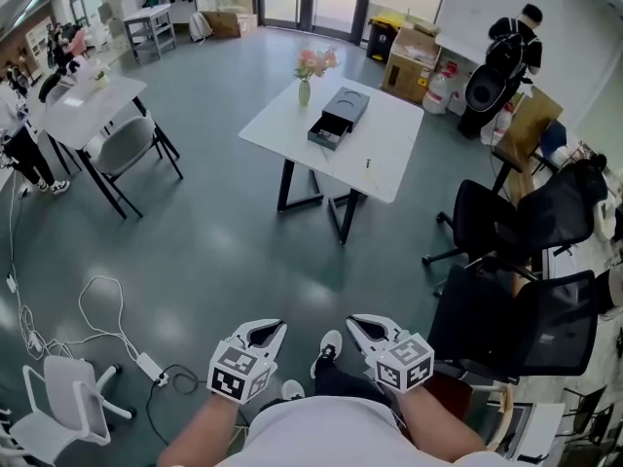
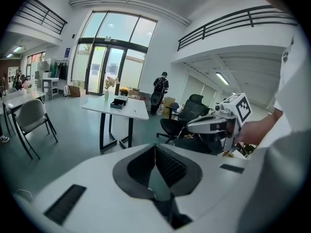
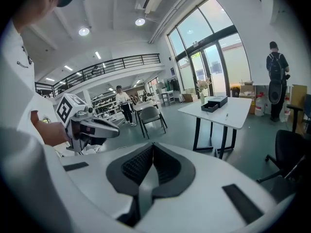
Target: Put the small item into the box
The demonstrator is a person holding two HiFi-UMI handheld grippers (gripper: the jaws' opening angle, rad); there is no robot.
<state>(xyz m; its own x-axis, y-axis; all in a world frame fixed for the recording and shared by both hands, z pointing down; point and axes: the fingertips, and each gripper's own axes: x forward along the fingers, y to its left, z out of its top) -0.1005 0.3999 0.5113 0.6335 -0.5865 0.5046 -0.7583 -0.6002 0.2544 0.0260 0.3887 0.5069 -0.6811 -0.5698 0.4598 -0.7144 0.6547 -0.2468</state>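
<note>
In the head view both tools sit low in frame, close to my body and well short of the work: the left gripper and the right gripper are side by side over the grey floor, tips aimed toward the white table. On that table the box lies with its long axis running from upper right to lower left, its drawer pulled out at the lower-left end. The small item is a thin sliver on the bare tabletop, just right of the box and nearer the table's front edge. Its long axis runs roughly up and down the picture — too small for me to tell one end from the other. A vase of flowers stands left of the box. In the left gripper view, the left gripper has its ribbed pads brought together at the tips with nothing between them. The table is far off, with the box and the small item on it, and the right gripper is off to the side. In the right gripper view, the right gripper is likewise closed and empty — the box and the small item lie on the distant table.
</note>
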